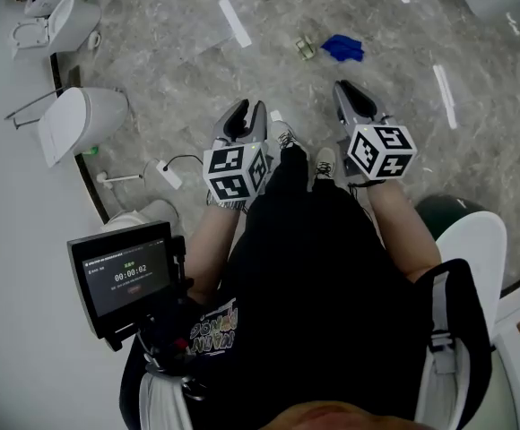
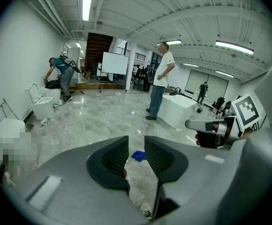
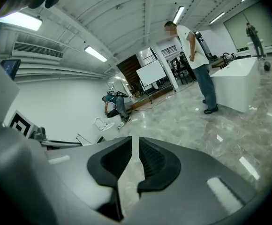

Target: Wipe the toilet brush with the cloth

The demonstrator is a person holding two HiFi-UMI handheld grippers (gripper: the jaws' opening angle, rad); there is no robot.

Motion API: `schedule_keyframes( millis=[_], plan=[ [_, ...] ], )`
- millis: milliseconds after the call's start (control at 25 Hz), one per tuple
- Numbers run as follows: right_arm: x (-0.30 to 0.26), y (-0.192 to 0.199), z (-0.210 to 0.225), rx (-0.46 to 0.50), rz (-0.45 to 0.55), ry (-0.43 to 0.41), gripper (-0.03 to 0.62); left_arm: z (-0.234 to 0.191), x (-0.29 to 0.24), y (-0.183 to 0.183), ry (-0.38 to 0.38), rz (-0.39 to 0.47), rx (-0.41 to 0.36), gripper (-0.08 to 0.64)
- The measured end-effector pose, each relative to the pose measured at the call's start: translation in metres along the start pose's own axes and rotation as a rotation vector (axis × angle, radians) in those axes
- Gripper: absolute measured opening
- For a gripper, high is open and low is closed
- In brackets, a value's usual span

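**Both grippers empty, cloth on the floor ahead**

The person stands on a grey marble floor [image 1: 188, 52] and holds a gripper in each hand, both pointing forward and down. The left gripper [image 1: 245, 115] has its jaws clearly apart with nothing between them. In the left gripper view [image 2: 136, 146] the cloth [image 2: 138, 155] shows through the gap, but it lies on the floor beyond the jaws and is not held. The right gripper [image 1: 354, 97] has its jaws only a narrow slit apart. In its own view [image 3: 133, 146] only bare floor shows in that slit.

The blue cloth [image 1: 342, 48] lies crumpled on the floor ahead of the right gripper, well apart from both. A small pale thing [image 1: 306, 49] lies just beside it, too small to make out.

At the left wall hang two toilets [image 1: 81, 119], and a thin white stick [image 1: 121, 178] lies on the floor near them. Whether that is the brush cannot be told.

A screen [image 1: 125, 276] sits at the person's left hip. Farther off, one person [image 2: 160, 81] stands by a white tub [image 2: 178, 109] and another [image 2: 61, 76] bends over a toilet.
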State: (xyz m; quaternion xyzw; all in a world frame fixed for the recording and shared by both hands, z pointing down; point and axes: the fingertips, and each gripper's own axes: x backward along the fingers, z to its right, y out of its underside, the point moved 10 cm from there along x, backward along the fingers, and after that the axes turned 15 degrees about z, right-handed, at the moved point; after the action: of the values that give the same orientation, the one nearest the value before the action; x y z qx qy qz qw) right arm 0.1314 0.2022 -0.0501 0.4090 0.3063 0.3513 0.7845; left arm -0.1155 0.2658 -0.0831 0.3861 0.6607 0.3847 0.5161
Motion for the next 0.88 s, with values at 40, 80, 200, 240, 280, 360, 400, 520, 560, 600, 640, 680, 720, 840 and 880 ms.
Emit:
schedule_keyframes(
  millis=[40, 80, 200, 240, 280, 360, 400, 520, 560, 600, 640, 680, 720, 840, 880],
  plan=[
    [0.002, 0.001, 0.001, -0.001, -0.006, 0.002, 0.051, 0.002, 0.001, 0.002, 0.005, -0.005, -0.002, 0.106],
    [0.008, 0.001, 0.001, 0.000, -0.012, 0.005, 0.051, 0.004, 0.004, 0.004, 0.008, -0.009, -0.002, 0.104],
    [0.026, 0.000, -0.004, 0.019, -0.024, 0.026, 0.051, 0.003, 0.005, 0.006, 0.029, -0.012, 0.017, 0.104],
    [0.020, 0.000, -0.003, 0.030, -0.035, 0.039, 0.052, -0.004, -0.007, 0.006, 0.044, -0.013, 0.026, 0.103],
    [0.005, 0.002, 0.001, 0.041, -0.056, 0.057, 0.052, -0.016, -0.027, 0.007, 0.060, -0.021, 0.038, 0.103],
    [-0.039, 0.009, 0.012, 0.056, -0.114, 0.098, 0.057, -0.045, -0.076, 0.012, 0.094, -0.054, 0.064, 0.103],
    [-0.056, 0.012, 0.016, 0.061, -0.132, 0.112, 0.060, -0.056, -0.095, 0.014, 0.111, -0.067, 0.071, 0.103],
    [-0.071, 0.011, 0.017, 0.084, -0.137, 0.120, 0.067, -0.066, -0.112, 0.018, 0.140, -0.089, 0.067, 0.103],
    [-0.071, 0.011, 0.017, 0.090, -0.137, 0.118, 0.072, -0.065, -0.111, 0.019, 0.143, -0.096, 0.064, 0.103],
    [-0.070, 0.012, 0.018, 0.093, -0.140, 0.116, 0.075, -0.063, -0.109, 0.019, 0.145, -0.103, 0.061, 0.103],
    [-0.070, 0.014, 0.018, 0.095, -0.148, 0.112, 0.078, -0.062, -0.105, 0.020, 0.147, -0.108, 0.060, 0.103],
    [-0.071, 0.016, 0.018, 0.099, -0.160, 0.105, 0.081, -0.061, -0.100, 0.021, 0.148, -0.113, 0.061, 0.103],
    [-0.072, 0.018, 0.018, 0.105, -0.173, 0.095, 0.081, -0.061, -0.096, 0.024, 0.146, -0.120, 0.061, 0.103],
    [-0.095, 0.029, 0.058, 0.118, -0.215, 0.045, 0.083, -0.050, -0.126, 0.047, 0.111, -0.170, 0.064, 0.103],
    [-0.108, 0.034, 0.088, 0.115, -0.234, 0.020, 0.086, -0.040, -0.151, 0.059, 0.088, -0.194, 0.068, 0.104]
  ],
)
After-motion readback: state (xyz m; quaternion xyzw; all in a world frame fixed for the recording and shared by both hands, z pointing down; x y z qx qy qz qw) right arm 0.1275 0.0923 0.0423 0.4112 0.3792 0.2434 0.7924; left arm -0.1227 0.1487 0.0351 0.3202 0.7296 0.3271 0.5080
